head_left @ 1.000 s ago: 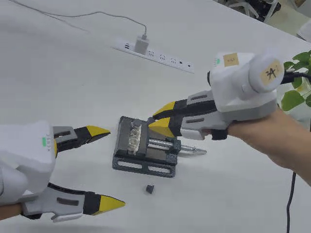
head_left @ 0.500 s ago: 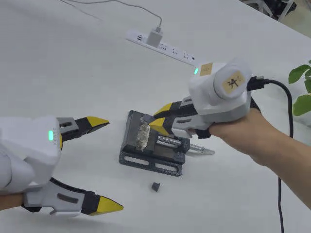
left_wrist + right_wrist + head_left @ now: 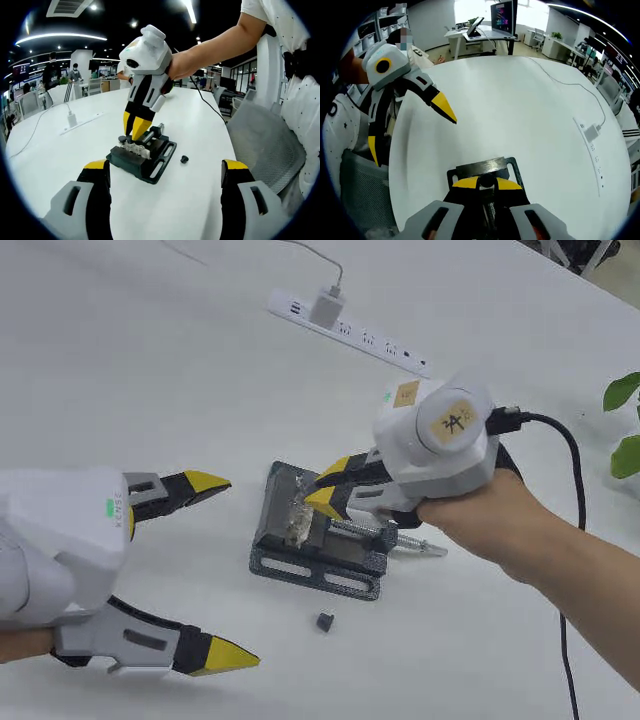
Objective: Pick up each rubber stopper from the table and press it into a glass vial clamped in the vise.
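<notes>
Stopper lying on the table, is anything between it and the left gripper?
Nothing visible. Only bare table lies between the stopper and the open left gripper; the vise sits just beside that path, not across it.

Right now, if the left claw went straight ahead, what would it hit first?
Most likely the vise, dead ahead between its open jaws, with the right claw just above it.
</notes>
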A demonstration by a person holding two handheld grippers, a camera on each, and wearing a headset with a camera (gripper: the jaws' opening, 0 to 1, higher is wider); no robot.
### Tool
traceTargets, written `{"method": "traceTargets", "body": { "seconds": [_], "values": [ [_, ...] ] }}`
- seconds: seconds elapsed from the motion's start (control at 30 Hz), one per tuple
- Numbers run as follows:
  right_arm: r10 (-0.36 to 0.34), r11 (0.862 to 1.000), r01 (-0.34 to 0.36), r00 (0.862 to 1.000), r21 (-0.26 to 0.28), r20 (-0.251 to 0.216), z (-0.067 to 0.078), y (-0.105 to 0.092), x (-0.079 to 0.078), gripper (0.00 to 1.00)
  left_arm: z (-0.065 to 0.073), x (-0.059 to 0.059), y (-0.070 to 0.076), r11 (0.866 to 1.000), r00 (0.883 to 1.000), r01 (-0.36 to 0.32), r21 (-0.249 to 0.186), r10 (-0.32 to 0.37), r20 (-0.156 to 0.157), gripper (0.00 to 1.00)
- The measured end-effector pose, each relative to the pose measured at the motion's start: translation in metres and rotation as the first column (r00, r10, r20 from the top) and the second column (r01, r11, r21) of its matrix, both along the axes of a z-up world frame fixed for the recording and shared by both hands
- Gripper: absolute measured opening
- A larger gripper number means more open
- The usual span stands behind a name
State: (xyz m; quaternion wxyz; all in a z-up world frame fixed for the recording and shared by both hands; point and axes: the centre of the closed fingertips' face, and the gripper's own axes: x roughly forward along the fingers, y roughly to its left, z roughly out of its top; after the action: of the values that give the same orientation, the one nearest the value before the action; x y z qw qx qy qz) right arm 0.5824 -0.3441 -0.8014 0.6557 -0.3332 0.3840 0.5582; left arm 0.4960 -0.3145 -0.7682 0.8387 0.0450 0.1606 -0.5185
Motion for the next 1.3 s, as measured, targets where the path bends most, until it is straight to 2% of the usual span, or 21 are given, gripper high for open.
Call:
{"method": "traceTargets", "body": {
  "seconds": [0.43,0.77,0.97,1.3],
  "values": [
    [0.021,1.0,-0.021,1.0,-0.019,0.014,-0.0024,-0.0004,-0.0004,0.06,-0.0002,-0.002,0.0005,1.0,1.0,-0.002,-0.006,0.002,-0.006,0.91],
    [0.06,0.997,-0.057,0.997,-0.053,0.046,-0.0038,0.0005,-0.0006,0.06,0.0001,-0.0033,0.0012,1.0,1.0,-0.004,-0.012,0.004,-0.009,0.9],
    [0.088,0.993,-0.082,0.993,-0.079,0.08,-0.0046,0.0014,-0.0013,0.06,0.0002,-0.0025,-0.0008,1.0,1.0,0.001,-0.014,-0.001,-0.009,0.9],
    [0.075,0.995,-0.07,0.994,-0.066,0.083,-0.0047,0.0009,0.0003,0.08,0.0014,-0.0029,-0.0014,1.0,1.0,0.008,-0.011,-0.008,-0.008,0.9]
  ]
}}
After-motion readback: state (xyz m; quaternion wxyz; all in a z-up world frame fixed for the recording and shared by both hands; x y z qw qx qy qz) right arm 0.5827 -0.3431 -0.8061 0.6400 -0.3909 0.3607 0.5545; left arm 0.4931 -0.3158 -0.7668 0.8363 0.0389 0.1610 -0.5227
